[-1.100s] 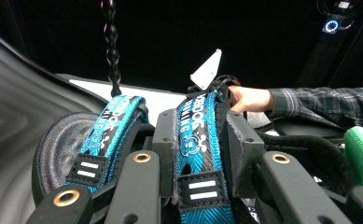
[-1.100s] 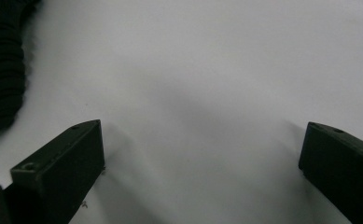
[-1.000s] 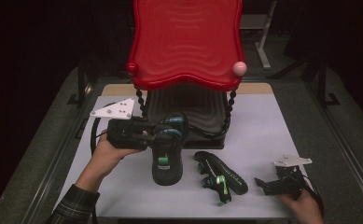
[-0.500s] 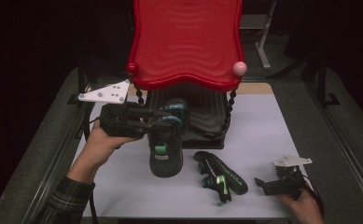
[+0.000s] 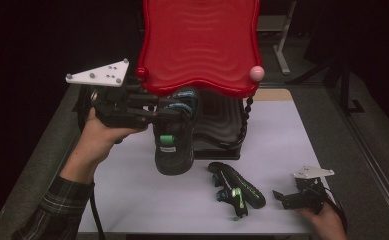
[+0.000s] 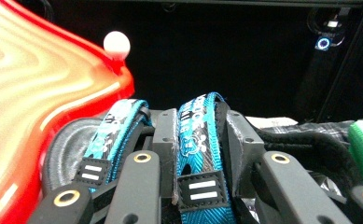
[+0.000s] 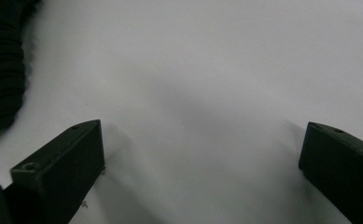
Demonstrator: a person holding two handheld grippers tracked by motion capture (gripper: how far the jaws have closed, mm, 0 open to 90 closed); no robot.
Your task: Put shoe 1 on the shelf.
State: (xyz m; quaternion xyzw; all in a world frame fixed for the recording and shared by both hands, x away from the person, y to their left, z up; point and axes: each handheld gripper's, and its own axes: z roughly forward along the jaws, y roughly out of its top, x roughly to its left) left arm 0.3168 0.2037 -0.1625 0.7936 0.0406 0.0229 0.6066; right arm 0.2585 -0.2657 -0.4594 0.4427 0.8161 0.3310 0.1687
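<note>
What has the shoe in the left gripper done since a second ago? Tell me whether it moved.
Yes. The left gripper has lifted the shoe off the table, up toward the red rack; its heel strap is clamped.

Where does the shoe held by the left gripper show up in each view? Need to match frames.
High view: the held shoe hangs centre-left, toe down, below the red rack top, clamped by the left gripper.
Left gripper view: its blue heel strap sits centre frame between the jaws.
Right gripper view: not in it; white table between open jaws.
Shared landmark: the pink ball on the rack's corner, upper left in the left gripper view.
</note>
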